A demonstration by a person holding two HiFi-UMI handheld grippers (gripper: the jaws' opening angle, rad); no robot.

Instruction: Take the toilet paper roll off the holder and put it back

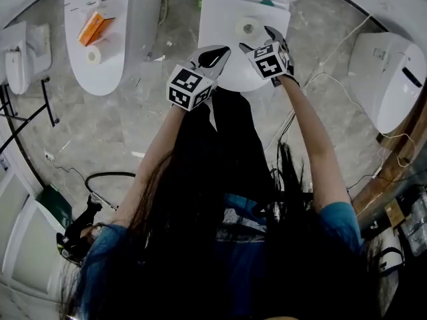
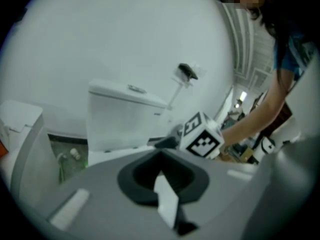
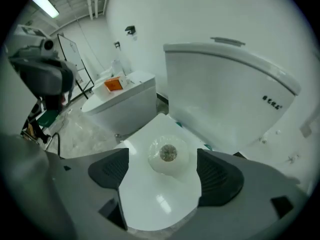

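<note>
Toilet paper roll (image 3: 168, 155) stood on end on closed toilet lid (image 3: 150, 204), framed by right gripper (image 3: 165, 173) — fingers spread wide, touching nothing; left gripper (image 2: 162, 176) fingers pressed together, empty. Risk: off-centre nudge could topple roll off glossy lid — hard squeeze could crush it.

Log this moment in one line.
right tongs: open, aimed at roll | roll: on end on toilet lid, ungripped | left tongs: shut
</note>
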